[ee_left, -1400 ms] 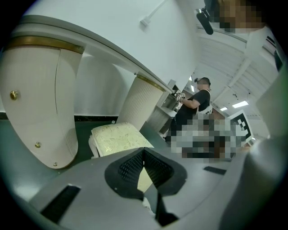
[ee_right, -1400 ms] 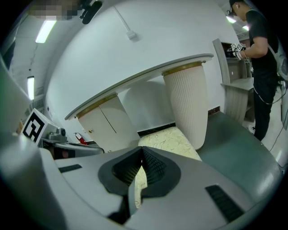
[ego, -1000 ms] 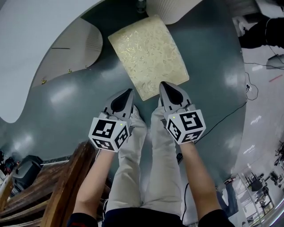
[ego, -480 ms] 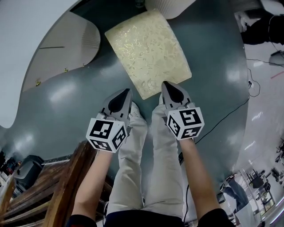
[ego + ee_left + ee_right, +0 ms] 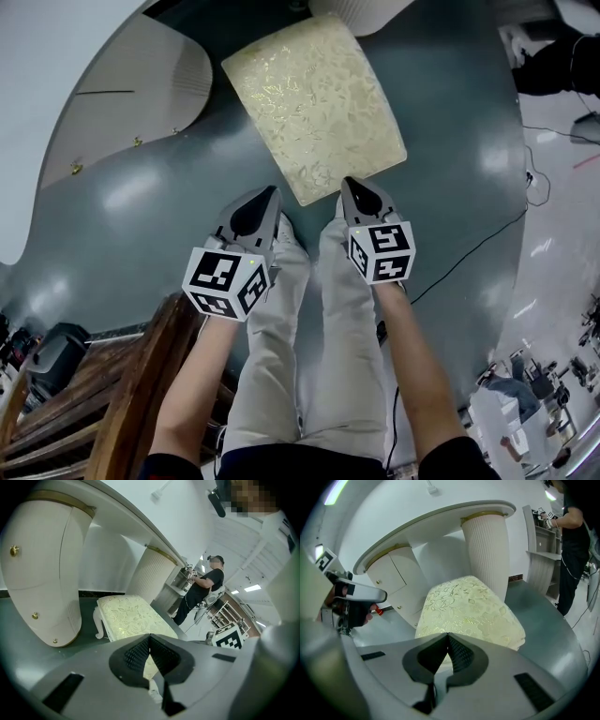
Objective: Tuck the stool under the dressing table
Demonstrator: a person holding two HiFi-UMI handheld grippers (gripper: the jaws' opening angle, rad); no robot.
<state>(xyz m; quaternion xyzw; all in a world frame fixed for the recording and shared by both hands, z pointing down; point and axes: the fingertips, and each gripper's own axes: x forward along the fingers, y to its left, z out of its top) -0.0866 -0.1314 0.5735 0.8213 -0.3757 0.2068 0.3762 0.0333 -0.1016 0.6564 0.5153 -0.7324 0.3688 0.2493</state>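
Figure: Person standing over a stool, head view and both gripper views.

**Placement.** The left gripper and the right gripper are held side by side, level and parallel, with their tips aimed at the near edge of the rectangular stool with a pale gold brocade seat. Each gripper has its jaws closed tip to tip with nothing between them. This suits pushing, since closed jaws give a firm blunt point to press against the cushion edge. Two contact points spread across the seat's width would probably keep it from turning as it slides. From the head view it cannot be told whether the tips touch the seat or stop just short of it.

**Position of the stool.** It stands on the glossy grey-green floor. Its far end sits at the opening between the white curved cabinet with small gold knobs and the white ribbed cylindrical pedestal. Both stand below the white curved top of the dressing table. Most of the seat appears to lie out on open floor, so the tuck looks only partly done.

**Appearance.** The seat is padded, has rounded corners and carries a raised leaf pattern. One white scrolled leg shows beneath it in the left gripper view.
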